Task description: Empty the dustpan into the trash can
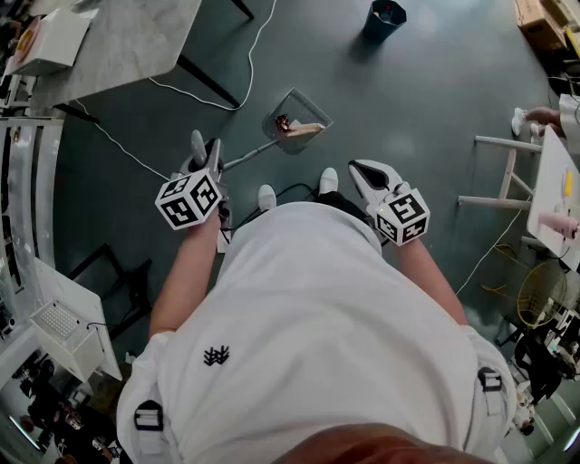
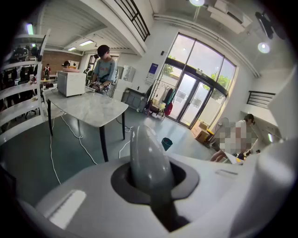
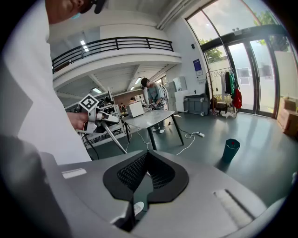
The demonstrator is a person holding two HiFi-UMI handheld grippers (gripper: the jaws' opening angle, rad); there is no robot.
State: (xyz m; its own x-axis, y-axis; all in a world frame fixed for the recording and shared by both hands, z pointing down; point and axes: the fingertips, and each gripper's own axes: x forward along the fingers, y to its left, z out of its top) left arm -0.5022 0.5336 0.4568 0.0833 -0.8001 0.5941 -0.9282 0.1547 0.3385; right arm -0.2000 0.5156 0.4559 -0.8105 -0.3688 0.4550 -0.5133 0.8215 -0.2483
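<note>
**Left tool** [image 1: 207,156]: clenched on the dustpan handle [image 2: 148,160]. In the left gripper view the rounded grey end of the handle stands up between the jaws. From the tool, the thin handle runs forward and down to the dustpan [image 1: 297,120].

**Dustpan:** located ahead of the person's white shoes [image 1: 267,197], low at the floor [image 1: 426,100]. Contact with the floor cannot be confirmed. Brownish debris [image 1: 284,121] lies inside the pan.

**Right tool** [image 1: 367,177]: jaws closed together with nothing between them. The dark ribbed pads meet at the tip. The tool sits at the person's right side, apart from the dustpan.

**Trash can** [image 1: 385,18]: dark teal, upright, open at the top. It stands on the floor well beyond the dustpan, toward the upper right of the head view.

**Floor:** smooth, dark grey-green, with a slight sheen. A white cable [image 1: 246,77] trails across it from the counter side and passes near the dustpan.

**Counter** [image 1: 118,41]: pale marbled top on dark legs, to the left of the dustpan. It carries a white box-shaped appliance [image 1: 45,41]. In the left gripper view a person [image 2: 103,69] stands at its far end.

**Room:** tall glass doors [image 2: 195,100] fill one wall. A mezzanine with a dark railing [image 3: 116,44] runs overhead. A white frame stool [image 1: 507,172] stands on the floor at the right of the head view.
</note>
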